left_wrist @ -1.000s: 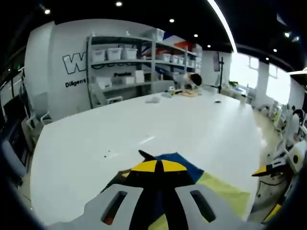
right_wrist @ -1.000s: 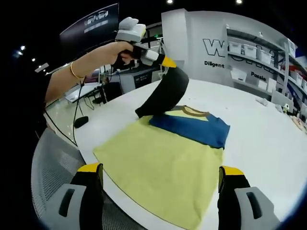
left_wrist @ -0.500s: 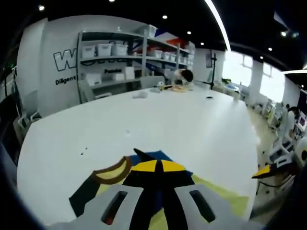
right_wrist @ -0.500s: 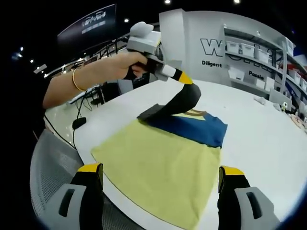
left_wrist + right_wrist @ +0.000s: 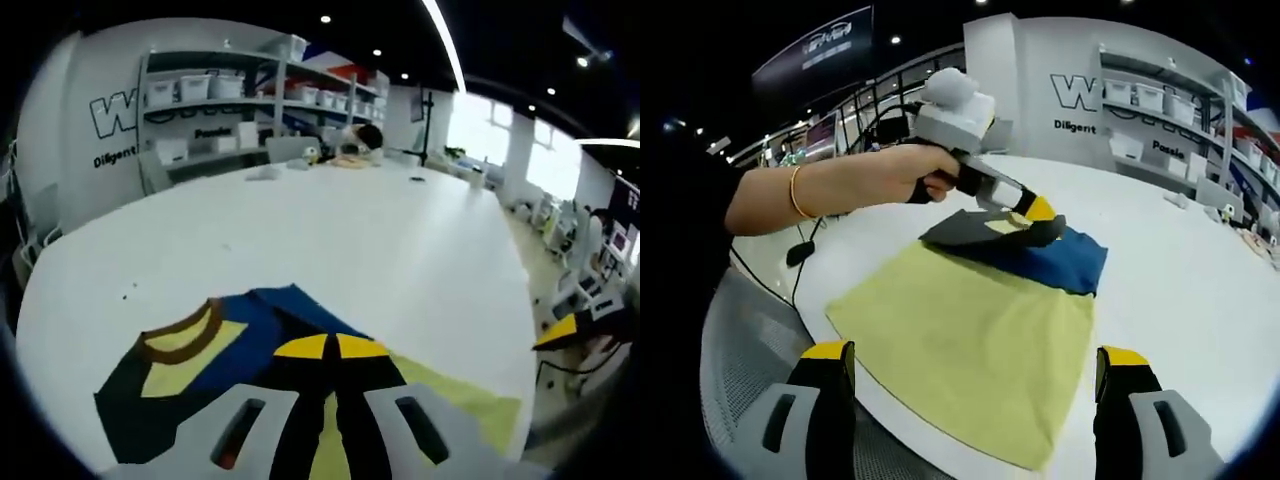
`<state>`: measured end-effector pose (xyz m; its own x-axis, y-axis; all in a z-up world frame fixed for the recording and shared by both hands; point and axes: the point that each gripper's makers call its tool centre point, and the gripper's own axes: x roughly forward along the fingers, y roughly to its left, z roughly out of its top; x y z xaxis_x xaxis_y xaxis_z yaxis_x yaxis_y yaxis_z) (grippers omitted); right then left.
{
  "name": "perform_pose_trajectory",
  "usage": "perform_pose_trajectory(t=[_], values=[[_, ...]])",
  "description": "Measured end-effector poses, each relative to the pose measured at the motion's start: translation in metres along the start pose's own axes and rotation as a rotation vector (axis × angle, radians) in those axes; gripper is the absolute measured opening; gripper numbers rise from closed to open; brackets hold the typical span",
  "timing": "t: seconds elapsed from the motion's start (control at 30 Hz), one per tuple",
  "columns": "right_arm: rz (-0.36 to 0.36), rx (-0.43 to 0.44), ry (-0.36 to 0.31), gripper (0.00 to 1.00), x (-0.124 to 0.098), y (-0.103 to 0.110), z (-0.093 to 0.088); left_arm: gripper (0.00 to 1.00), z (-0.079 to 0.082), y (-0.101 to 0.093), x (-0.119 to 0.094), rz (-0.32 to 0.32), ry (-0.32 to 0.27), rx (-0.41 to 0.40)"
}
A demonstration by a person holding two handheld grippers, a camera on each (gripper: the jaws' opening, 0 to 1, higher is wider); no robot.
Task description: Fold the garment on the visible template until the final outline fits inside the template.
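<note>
Your left gripper covers the garment where its closed yellow tips meet the dark fabric, so you cannot see the pinch point itself, and the near hem is cut off by the picture's edge. In the right gripper view, the garment's near corner runs to the table edge between the jaws. The wall lettering is cut short by shelving, and the far bins are too small to read.

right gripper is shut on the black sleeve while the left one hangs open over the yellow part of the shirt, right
The sides are swapped. In the right gripper view the left gripper is shut on the black sleeve, and the right gripper hangs open over the yellow part of the shirt.
</note>
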<state>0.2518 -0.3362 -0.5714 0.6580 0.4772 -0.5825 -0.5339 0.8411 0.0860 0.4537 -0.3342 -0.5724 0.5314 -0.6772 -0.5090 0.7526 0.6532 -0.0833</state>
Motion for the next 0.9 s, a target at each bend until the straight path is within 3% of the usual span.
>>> perform_pose_trajectory(t=[0.2,0.37,0.43,0.57,0.77,0.9], values=[[-0.004,0.011,0.007,0.99,0.0,-0.001,-0.004,0.02,-0.004,-0.002,0.004,-0.016,0.008,-0.027],[-0.003,0.012,0.006,0.99,0.002,-0.002,-0.003,0.02,-0.003,-0.014,0.004,-0.071,-0.02,-0.039],[0.0,0.01,0.006,0.99,0.003,-0.001,-0.003,0.07,-0.004,-0.013,0.003,-0.073,-0.019,-0.026],[0.001,0.006,0.012,0.99,0.004,-0.001,-0.003,0.2,-0.007,-0.002,-0.005,-0.057,-0.016,-0.029],[-0.005,0.018,0.01,0.99,0.006,-0.004,-0.004,0.43,-0.012,0.034,-0.024,0.03,-0.027,-0.015],[0.002,0.022,0.015,0.99,0.009,-0.002,-0.005,0.76,-0.011,0.063,-0.035,0.14,-0.067,0.056]])
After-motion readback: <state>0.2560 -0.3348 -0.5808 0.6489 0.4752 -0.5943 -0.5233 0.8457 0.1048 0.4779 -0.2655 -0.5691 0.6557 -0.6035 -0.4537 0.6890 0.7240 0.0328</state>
